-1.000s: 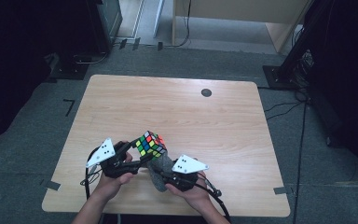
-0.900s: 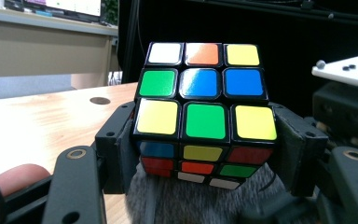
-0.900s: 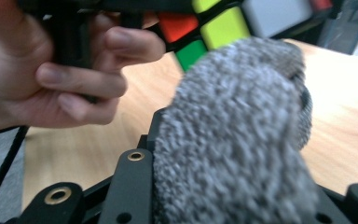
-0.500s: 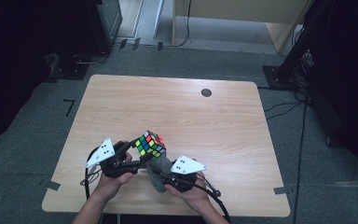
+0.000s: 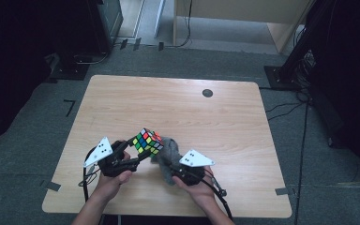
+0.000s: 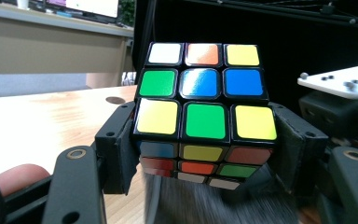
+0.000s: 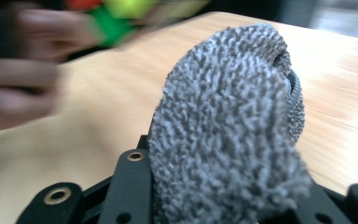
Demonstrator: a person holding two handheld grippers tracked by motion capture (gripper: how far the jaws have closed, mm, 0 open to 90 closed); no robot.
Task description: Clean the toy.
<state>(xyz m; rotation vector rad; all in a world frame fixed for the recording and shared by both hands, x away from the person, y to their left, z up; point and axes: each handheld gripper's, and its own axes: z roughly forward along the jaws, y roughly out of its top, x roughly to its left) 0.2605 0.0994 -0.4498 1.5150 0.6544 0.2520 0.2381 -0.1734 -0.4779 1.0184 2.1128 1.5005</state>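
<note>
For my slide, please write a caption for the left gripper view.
Left gripper clamps a scrambled puzzle cube above the wooden table, grey cloth just beneath.

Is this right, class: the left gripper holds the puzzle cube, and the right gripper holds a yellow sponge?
Not quite. The left gripper does hold the puzzle cube, but the right gripper holds a grey fluffy cloth, not a yellow sponge, as the right gripper view shows.

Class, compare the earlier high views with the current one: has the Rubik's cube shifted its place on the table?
No. The Rubik's cube, clamped in the left gripper, sits at the same spot relative to the table's near edge and the dark round mark.
</note>
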